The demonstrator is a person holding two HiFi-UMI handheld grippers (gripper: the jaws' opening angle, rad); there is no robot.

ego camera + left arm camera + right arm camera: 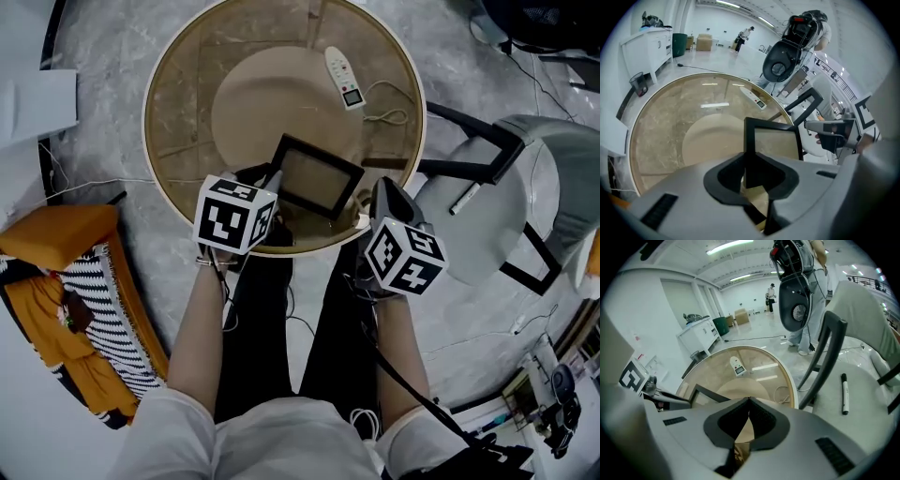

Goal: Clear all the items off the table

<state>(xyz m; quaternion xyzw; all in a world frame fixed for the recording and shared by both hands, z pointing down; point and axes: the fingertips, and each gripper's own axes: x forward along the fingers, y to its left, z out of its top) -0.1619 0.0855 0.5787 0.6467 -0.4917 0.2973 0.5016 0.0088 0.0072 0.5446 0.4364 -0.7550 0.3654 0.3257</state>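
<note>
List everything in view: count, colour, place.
round table: one, glass top over a tan base, centre.
picture frame: one, black, at the table's near edge.
remote-like device: one, white, far right of the tabletop.
cord: one, white, beside the device.
chair: one, pale grey with black frame, right of the table.
marker: one, white with black ends, on the chair seat.
cushion: one, orange, floor at left.
striped cloth: one, black and white, floor at left.
left gripper: one, grey, shut on the picture frame's edge.
right gripper: one, grey, shut, empty.
</note>
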